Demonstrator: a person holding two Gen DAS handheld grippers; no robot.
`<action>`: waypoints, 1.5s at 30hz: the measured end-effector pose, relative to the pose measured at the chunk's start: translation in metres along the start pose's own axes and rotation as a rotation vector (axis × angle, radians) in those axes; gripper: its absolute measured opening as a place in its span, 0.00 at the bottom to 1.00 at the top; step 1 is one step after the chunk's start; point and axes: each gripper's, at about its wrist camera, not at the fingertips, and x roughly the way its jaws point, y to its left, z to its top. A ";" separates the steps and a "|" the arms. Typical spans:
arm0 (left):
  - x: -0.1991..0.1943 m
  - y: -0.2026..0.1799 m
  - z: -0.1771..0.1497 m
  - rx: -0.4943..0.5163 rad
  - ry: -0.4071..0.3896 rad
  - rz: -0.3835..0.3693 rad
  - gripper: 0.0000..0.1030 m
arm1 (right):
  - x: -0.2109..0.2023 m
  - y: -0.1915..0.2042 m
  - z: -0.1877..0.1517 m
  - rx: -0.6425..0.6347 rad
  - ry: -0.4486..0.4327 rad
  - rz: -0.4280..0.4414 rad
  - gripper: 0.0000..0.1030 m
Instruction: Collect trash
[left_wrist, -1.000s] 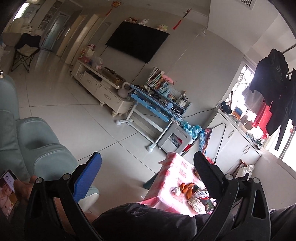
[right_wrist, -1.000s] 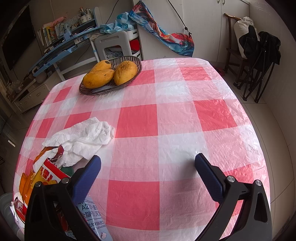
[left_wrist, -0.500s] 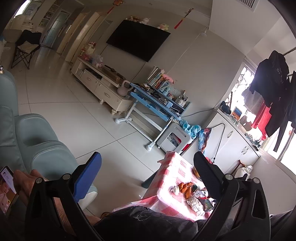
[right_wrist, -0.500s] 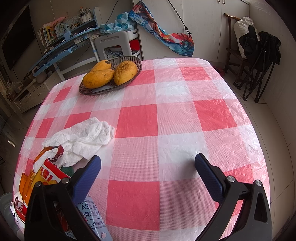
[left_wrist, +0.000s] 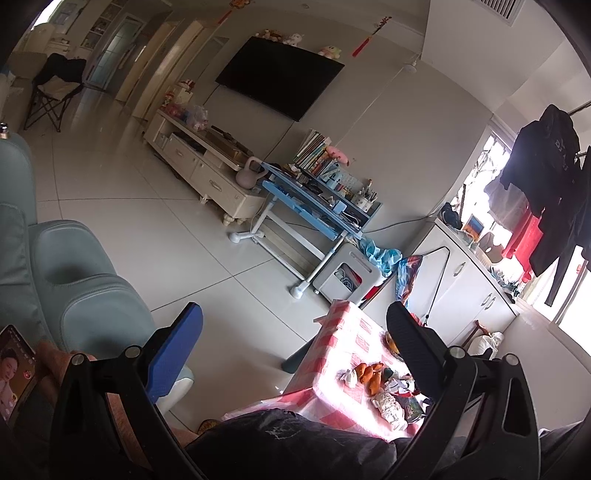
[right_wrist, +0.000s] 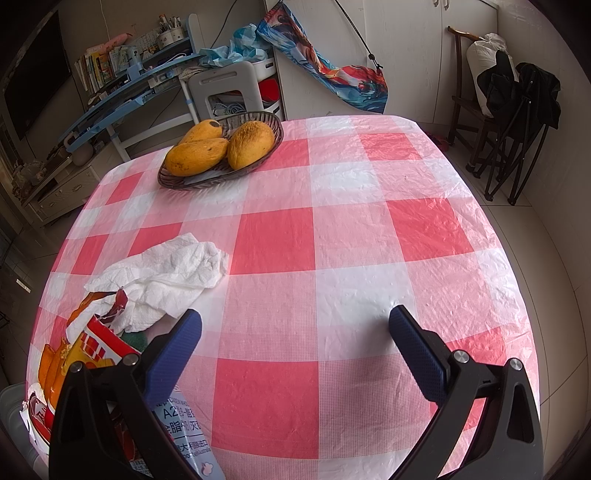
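In the right wrist view, a crumpled white paper towel (right_wrist: 166, 277) lies on the red-and-white checked table (right_wrist: 332, 240), with a torn red-and-orange snack wrapper (right_wrist: 92, 343) and a blue-printed carton (right_wrist: 184, 428) at the near left. My right gripper (right_wrist: 295, 332) is open and empty above the table, right of the trash. My left gripper (left_wrist: 295, 332) is open and empty, held high and away from the table (left_wrist: 343, 332); trash (left_wrist: 384, 387) shows small on it.
A dark basket (right_wrist: 221, 173) with three mangoes (right_wrist: 251, 144) stands at the table's far left. Folding chairs (right_wrist: 517, 122) stand to the right. A grey armchair (left_wrist: 66, 280), a blue desk (left_wrist: 314, 206) and a TV cabinet (left_wrist: 199, 166) show in the left wrist view.
My left gripper has drifted slightly, so the table looks a bit farther and lower. My right gripper and the trash have not moved.
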 end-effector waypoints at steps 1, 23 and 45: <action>0.000 0.000 0.000 0.000 0.000 0.000 0.93 | 0.001 0.000 0.001 0.000 0.000 0.000 0.94; -0.005 0.001 -0.018 -0.048 -0.025 0.027 0.93 | 0.000 0.000 0.000 0.000 0.000 0.000 0.94; -0.015 0.009 -0.020 -0.098 -0.041 0.053 0.93 | 0.001 0.001 0.001 0.000 0.000 -0.001 0.94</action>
